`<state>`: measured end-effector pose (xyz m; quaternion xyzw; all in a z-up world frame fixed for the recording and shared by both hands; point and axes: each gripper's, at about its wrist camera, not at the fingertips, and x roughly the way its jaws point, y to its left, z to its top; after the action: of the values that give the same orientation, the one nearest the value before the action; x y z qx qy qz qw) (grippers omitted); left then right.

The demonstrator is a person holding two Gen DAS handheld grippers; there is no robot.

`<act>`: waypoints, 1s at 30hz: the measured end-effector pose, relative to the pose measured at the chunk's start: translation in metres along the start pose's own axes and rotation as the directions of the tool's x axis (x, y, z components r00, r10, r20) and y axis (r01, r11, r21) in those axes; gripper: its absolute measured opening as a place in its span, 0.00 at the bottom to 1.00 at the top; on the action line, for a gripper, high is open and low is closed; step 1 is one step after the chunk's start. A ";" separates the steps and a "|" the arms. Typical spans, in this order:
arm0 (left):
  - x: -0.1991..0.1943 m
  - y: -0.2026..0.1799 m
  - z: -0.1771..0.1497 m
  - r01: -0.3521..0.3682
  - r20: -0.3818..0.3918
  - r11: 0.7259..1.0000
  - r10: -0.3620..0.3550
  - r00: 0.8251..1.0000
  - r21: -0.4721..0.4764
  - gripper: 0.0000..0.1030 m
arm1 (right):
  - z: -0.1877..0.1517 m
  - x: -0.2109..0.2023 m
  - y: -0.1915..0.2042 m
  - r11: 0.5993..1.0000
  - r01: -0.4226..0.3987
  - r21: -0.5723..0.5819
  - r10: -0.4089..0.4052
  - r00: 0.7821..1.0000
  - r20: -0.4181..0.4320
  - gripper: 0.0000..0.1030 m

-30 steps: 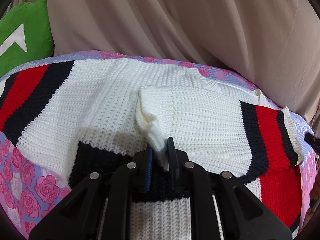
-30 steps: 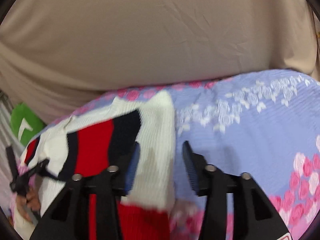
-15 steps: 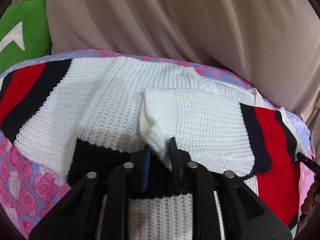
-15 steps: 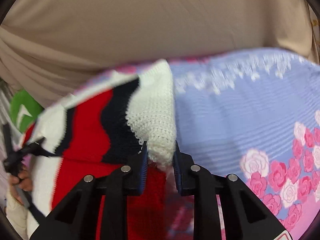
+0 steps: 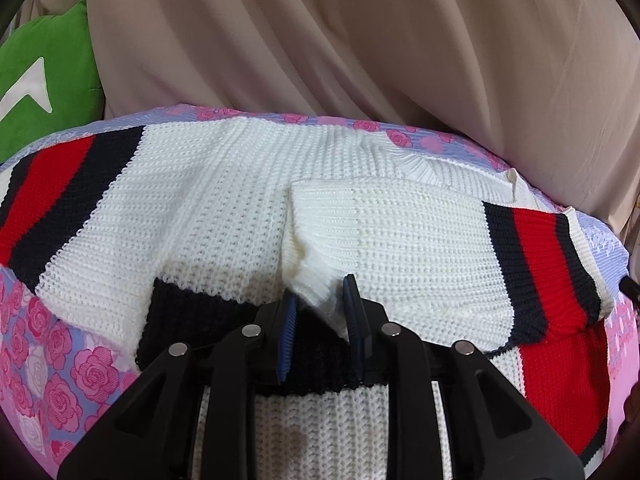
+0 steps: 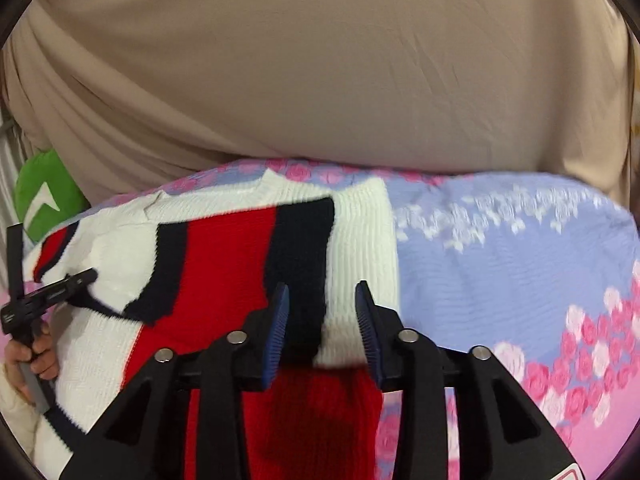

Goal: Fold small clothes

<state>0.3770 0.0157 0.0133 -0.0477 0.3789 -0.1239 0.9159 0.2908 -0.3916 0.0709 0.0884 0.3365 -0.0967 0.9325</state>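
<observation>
A white knit sweater with red and navy stripes lies on the rose-print bedspread. One sleeve is folded across its body. My left gripper is open, with the white sleeve cuff lying loose between its blue pads. In the right wrist view the sweater's striped side lies left of centre. My right gripper is open over the white and navy edge of the sweater, holding nothing. The left gripper tool also shows in the right wrist view at the far left.
A beige draped cloth rises behind the bed. A green cushion sits at the back left. Bare lilac and pink bedspread stretches to the right of the sweater.
My right gripper closed on the sweater's white edge half a second ago and has now opened, leaving the edge laid down. My left gripper has opened from the sleeve cuff.
</observation>
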 end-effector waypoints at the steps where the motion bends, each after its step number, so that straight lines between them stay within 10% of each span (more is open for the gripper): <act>1: 0.000 -0.001 0.000 0.002 0.000 1.000 -0.002 1.000 -0.003 0.22 | 0.011 0.009 -0.001 1.000 0.010 0.008 -0.010 1.000 0.011 0.50; 8: 0.000 0.001 0.000 0.015 -0.003 1.000 -0.015 1.000 -0.019 0.23 | 0.066 0.102 -0.038 0.991 0.023 0.134 -0.007 0.993 -0.120 0.57; 10: 0.000 0.003 0.000 0.022 -0.003 0.999 -0.022 1.000 -0.026 0.23 | 0.067 0.125 -0.040 0.991 0.035 0.126 -0.013 0.985 -0.171 0.11; 13: 0.000 0.003 0.000 0.024 -0.003 0.999 -0.024 1.000 -0.024 0.23 | 0.068 0.110 -0.052 0.985 -0.025 0.172 0.033 0.998 -0.044 0.08; 16: 0.001 0.001 0.000 0.028 -0.007 1.000 -0.028 1.000 -0.011 0.27 | 0.058 0.132 -0.063 0.984 0.080 0.160 -0.060 0.990 -0.124 0.08; 23: 0.001 -0.002 0.000 0.021 -0.006 1.000 -0.021 1.000 -0.010 0.27 | 0.044 0.038 -0.042 0.996 -0.008 0.089 0.010 1.000 -0.024 0.09; 30: 0.001 -0.002 0.000 0.008 -0.005 1.000 -0.008 1.000 -0.001 0.27 | -0.030 0.032 -0.029 0.997 0.031 -0.067 -0.040 0.990 -0.139 0.02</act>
<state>0.3772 0.0138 0.0124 -0.0493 0.3809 -0.1275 0.9144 0.2892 -0.4169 0.0248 0.0589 0.4054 -0.0961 0.9071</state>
